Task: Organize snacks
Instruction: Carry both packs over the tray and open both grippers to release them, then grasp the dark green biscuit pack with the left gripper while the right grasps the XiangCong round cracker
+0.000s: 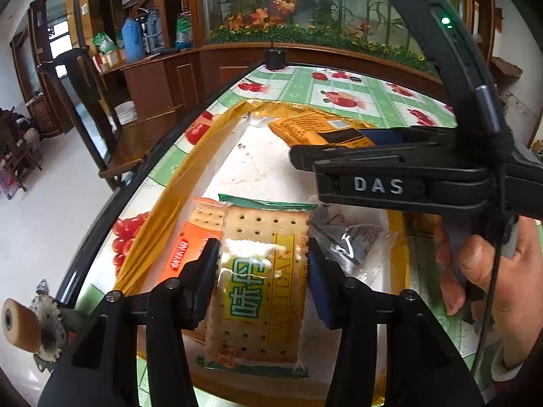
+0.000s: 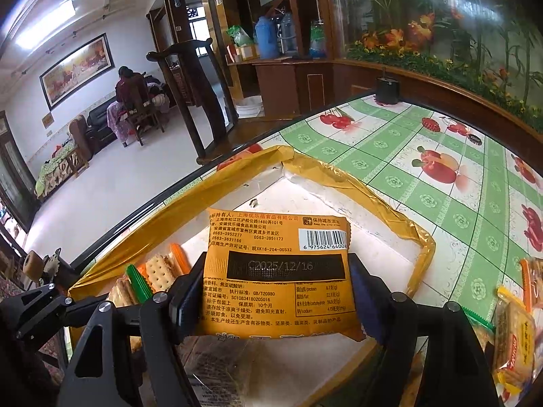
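Note:
A white box with a gold rim point(image 1: 190, 169) point(image 2: 366, 193) sits on the table. My left gripper point(image 1: 263, 271) is shut on a green-and-yellow cracker packet point(image 1: 261, 281) over the box's near end. An orange cracker packet point(image 1: 190, 240) lies under it, and a clear dark packet point(image 1: 356, 240) lies to its right. My right gripper point(image 2: 275, 291) is shut on an orange snack packet point(image 2: 278, 264), printed back up, above the box. In the left wrist view the right gripper point(image 1: 339, 149) reaches in from the right with that orange packet point(image 1: 322, 132).
The table has a green-and-white fruit-print cloth point(image 2: 441, 183). More snack packets point(image 2: 516, 322) lie on it right of the box. A small black pot point(image 2: 387, 90) stands at the far edge. Wooden chairs point(image 2: 193, 101) and a cabinet stand beyond the left edge.

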Tool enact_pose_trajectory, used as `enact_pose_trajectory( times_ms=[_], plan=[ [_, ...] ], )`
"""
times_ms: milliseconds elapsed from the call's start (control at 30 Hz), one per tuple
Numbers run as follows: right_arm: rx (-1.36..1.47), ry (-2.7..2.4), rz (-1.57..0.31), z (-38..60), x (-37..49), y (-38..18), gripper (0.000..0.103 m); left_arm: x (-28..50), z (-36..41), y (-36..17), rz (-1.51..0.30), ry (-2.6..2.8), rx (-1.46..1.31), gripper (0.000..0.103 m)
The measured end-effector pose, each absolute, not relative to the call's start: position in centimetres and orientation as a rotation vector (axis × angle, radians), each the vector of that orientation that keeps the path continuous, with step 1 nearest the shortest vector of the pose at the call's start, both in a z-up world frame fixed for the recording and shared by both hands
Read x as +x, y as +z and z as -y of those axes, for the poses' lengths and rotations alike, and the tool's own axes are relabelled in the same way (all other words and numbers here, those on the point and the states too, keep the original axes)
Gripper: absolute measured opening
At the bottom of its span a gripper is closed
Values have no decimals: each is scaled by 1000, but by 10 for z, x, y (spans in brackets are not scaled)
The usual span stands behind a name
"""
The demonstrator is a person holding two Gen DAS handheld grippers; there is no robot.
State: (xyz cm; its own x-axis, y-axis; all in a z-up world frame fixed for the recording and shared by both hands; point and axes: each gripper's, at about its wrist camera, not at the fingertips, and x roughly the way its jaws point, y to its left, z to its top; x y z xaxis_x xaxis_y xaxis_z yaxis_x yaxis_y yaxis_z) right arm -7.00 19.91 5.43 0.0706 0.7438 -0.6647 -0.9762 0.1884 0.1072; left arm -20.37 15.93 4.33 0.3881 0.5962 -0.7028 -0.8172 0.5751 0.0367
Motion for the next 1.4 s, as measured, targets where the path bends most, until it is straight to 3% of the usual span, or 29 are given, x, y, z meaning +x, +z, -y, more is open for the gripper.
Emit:
enact_pose_trajectory(
  times_ms=[33,100,500,900,1167,1400],
  plan=[
    [-423,1349,-678,-198,-71,55,79,-204,-160,43,-738,931,-336,73],
    [-411,1349,-671,-194,-72,57,82,-207,-158,46,-728,949,-328,87],
    [-465,1238,-526,-156,-83,87,94,-231,-158,64,-616,991,-378,88],
    [-487,1085,-401,-84,-70,108,100,-194,-130,77,-618,924,-311,87],
    [-459,993,-427,-30,-34,106,101,-146,-108,75,-677,817,-264,87],
    [-346,830,-575,78,47,74,102,-73,-76,59,-770,611,-183,87]
  ],
)
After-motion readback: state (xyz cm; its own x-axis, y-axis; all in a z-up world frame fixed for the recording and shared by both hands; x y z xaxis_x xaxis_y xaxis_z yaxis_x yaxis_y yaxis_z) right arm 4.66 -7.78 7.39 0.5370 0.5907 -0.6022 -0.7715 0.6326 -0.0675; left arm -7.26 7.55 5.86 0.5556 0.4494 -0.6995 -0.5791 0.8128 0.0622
